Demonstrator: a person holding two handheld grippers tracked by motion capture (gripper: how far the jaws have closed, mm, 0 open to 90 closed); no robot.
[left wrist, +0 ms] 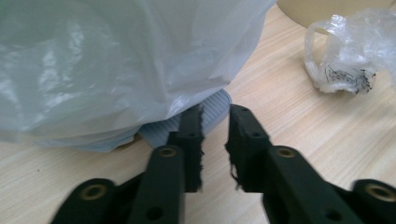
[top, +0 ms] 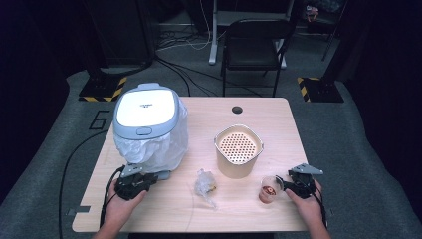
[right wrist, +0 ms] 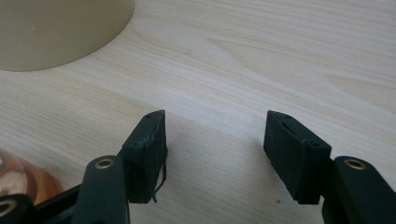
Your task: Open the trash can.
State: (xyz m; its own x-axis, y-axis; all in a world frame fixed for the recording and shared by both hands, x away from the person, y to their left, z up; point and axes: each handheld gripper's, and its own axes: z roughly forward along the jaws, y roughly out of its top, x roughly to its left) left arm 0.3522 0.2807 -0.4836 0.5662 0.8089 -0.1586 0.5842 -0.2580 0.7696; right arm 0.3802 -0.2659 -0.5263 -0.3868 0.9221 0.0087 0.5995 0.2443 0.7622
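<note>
A bin with a white lid [top: 147, 105] and a clear liner bag [top: 159, 144] stands at the table's left. My left gripper [top: 151, 180] lies at its foot. In the left gripper view my left gripper [left wrist: 215, 112] has its jaws drawn close with only a narrow gap and nothing between them, tips at the bin's ribbed grey base [left wrist: 215, 103] under the liner [left wrist: 116, 60]. A crumpled clear bag [top: 205, 185] [left wrist: 348, 51] lies mid-table. My right gripper [top: 286, 185] [right wrist: 215, 119] is open over bare wood, with a clear cup [top: 270, 189] [right wrist: 21, 182] just outside its left jaw.
A beige container with a perforated insert [top: 238, 149] [right wrist: 56, 28] stands behind the cup, right of centre. The wooden table [top: 259, 114] has a cable hole near its far edge. A black chair [top: 254, 45] stands beyond the table. Cables trail off the left gripper.
</note>
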